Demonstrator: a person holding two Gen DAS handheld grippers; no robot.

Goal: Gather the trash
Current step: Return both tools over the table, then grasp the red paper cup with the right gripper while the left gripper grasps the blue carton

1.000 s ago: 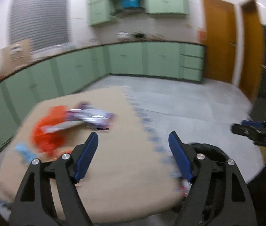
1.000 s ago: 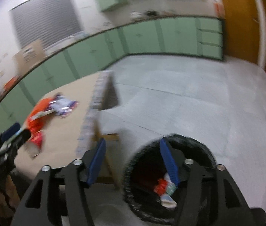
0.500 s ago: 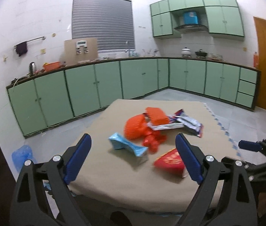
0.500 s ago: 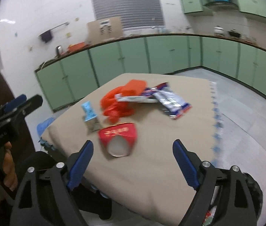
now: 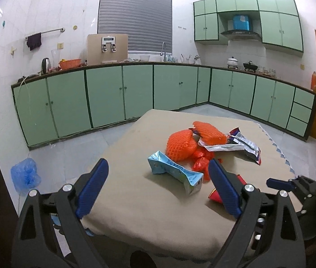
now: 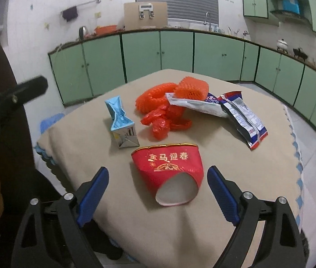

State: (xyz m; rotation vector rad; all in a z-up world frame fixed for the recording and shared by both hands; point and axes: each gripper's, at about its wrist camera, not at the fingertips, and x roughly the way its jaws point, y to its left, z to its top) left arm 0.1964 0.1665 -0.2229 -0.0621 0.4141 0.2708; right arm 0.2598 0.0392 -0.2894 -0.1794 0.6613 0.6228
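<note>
1. The right gripper (image 6: 158,192) stands wide open and holds nothing; the red paper cup (image 6: 169,169) lies on its side between the blue fingers, untouched, at the near edge of the table (image 6: 224,156).
2. The left gripper (image 5: 158,189) is also wide open and empty, aimed toward the crushed blue carton (image 5: 175,172).
3. The cup looks light and thin-walled — likely to crumple, so a squeeze across its flattened middle should hold.
4. The carton, already dented, seems stiff enough at its narrow waist.
5. Farther back lie 1 red plastic bag (image 6: 164,120), 2 orange foam nets (image 6: 171,93) and 2 foil wrappers (image 6: 240,114) — all soft, slippery, best pinched at a bunched fold.
</note>
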